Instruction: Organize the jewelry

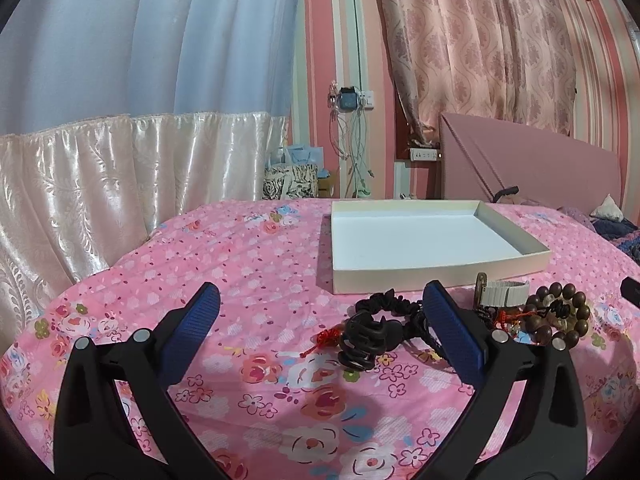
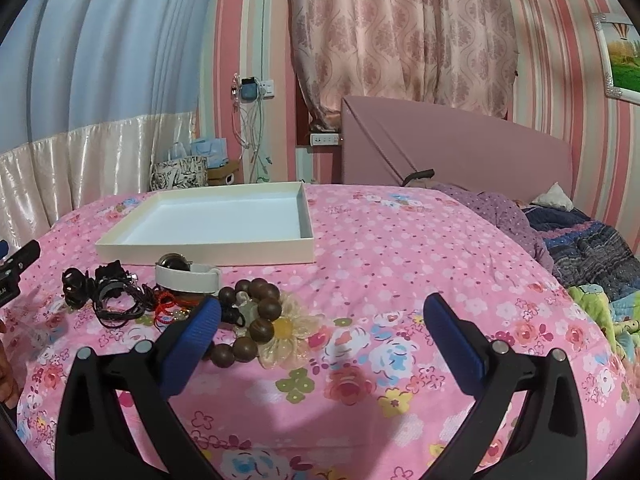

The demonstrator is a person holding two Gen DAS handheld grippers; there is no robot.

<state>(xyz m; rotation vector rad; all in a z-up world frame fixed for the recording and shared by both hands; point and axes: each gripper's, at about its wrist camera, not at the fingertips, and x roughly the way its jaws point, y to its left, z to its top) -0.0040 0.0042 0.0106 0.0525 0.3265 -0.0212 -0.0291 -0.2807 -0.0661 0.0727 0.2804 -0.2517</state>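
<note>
On the bedspread (image 1: 256,264) ahead of you, the shallow box (image 1: 436,270) sits at twelve o'clock, farthest out. The jewelry lies in a row just before its near wall: hair claw (image 1: 366,342) at the left, watch band (image 1: 506,294) nearest the box, bead bracelet (image 1: 560,316) at the right, at about two o'clock.
</note>
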